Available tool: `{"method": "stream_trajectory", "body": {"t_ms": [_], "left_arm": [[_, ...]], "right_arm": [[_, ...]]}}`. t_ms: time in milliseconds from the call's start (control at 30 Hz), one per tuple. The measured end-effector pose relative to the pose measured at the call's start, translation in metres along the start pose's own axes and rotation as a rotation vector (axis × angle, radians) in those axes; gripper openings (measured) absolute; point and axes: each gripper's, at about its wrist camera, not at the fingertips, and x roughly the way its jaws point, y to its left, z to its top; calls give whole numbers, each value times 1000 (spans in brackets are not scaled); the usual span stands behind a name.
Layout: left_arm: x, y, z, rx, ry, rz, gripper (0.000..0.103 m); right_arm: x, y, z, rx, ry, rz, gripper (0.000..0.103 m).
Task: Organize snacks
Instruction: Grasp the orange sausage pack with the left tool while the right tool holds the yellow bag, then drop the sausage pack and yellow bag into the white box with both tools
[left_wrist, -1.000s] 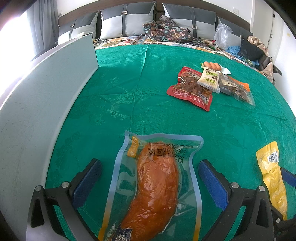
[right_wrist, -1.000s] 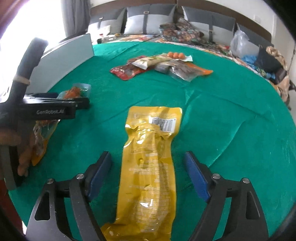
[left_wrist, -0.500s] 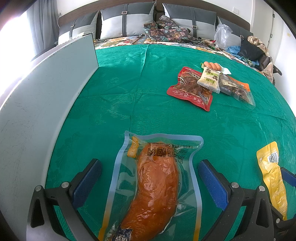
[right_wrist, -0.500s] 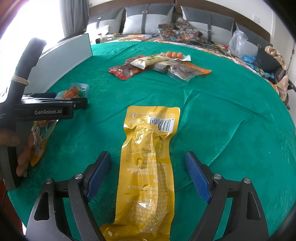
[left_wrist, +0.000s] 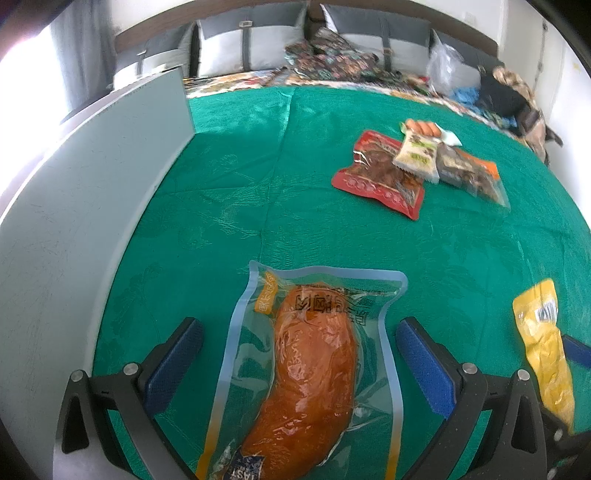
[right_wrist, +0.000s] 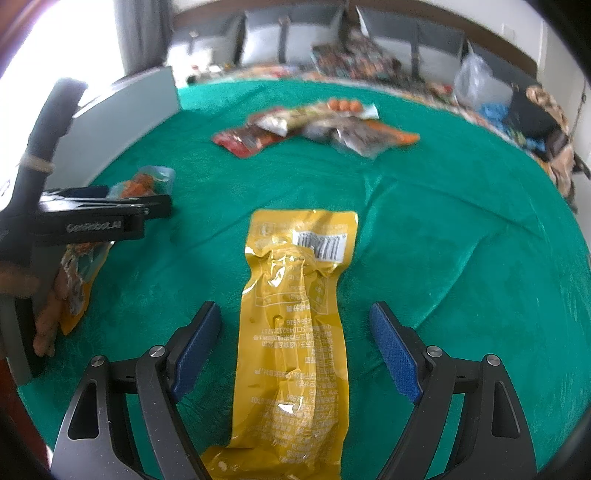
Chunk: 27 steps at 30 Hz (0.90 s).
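Observation:
A clear vacuum pack with an orange chicken leg (left_wrist: 314, 373) lies on the green cloth between the open fingers of my left gripper (left_wrist: 295, 354). A long yellow snack pack (right_wrist: 295, 332) lies between the open fingers of my right gripper (right_wrist: 295, 343); it also shows in the left wrist view (left_wrist: 543, 343). Neither pack is gripped. The left gripper's body (right_wrist: 92, 218) shows in the right wrist view, over the chicken pack (right_wrist: 144, 181).
A pile of snack packs lies farther back: a red pack (left_wrist: 380, 173), a pale green pack (left_wrist: 417, 153), a clear dark pack (left_wrist: 469, 173) and small sausages (left_wrist: 423, 127). A grey-white panel (left_wrist: 74, 221) stands along the left. Pillows and bags line the far edge.
The right wrist view has shifted slightly and gone blurry, so the right gripper is moving a little over the yellow pack. The left gripper and chicken pack stay put.

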Motion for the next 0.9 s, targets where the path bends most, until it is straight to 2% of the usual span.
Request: {"method": "stream_trajectory", "body": {"t_ms": [100,133,167,200,233,267,333,433,500,600,767,900], "left_arm": [[2,2,6,60,104,-43,102],[0,3,6,64,114,-46,92],[-6,3,6,77,108,-53,77],[-10,2,5,95,110,-40,76],[-15,2,3,109,108,-48,72],[-20,3,1,118,88,-56,64],[-34,3,-1,121,65,-87,49],[-50,13,-12,34,66,-168,49],[-56,17,-21,0,58,-185,48],[-66,31,-34,-89,48,-243,48],[-100,58,-42,-223,2,-323,48],[-141,90,-37,-323,-63,-393,48]], "right_arm": [[7,2,20,26,158,-11,85],[9,3,26,20,188,6,84],[9,3,29,16,188,27,79],[8,1,30,23,182,44,70],[6,-3,30,32,181,24,51],[4,-5,30,31,177,13,51],[0,-18,26,102,191,90,51],[-18,-39,16,220,162,169,51],[-31,-52,8,287,132,212,51],[-47,-63,-2,341,96,239,51],[-60,-71,-1,395,65,259,51],[-71,-53,16,382,53,286,51]]}}
